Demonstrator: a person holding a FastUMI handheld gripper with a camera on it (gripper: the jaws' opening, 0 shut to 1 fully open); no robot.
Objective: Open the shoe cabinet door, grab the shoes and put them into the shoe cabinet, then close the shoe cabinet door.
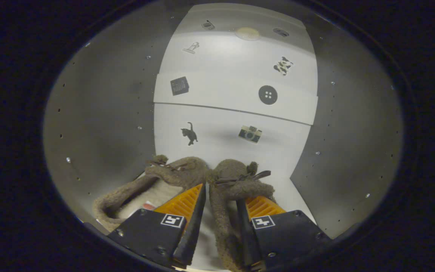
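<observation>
We hold the tool [221, 211] pointing into the shoe cabinet, and its two fingers pinch the inner walls of a pair of brown fluffy slippers [202, 181]. One finger [187, 206] sits inside the slipper at 9 o'clock and the other finger [257, 209] sits inside the slipper at 3 o'clock, so the two touching sides are squeezed together between them. We think this grip is chosen because it lets us carry both shoes at once.

The slippers are already inside the cabinet, with the toes and small bows pointing away from us toward 12 o'clock. They look low over the pale cabinet floor [296, 196]; whether they already rest on it we cannot tell.

Beyond them, at 12 o'clock, rises the white back panel [225, 124], with small stickers on it: a cat, a camera, a button, a calendar and some others higher up. At 9 and 3 o'clock stand the grey side walls [104, 124] with rows of small holes, probably for shelf pins. The light is bright on the back and weaker at the sides.

We judge the placing step is almost done; releasing and closing the door remain.
</observation>
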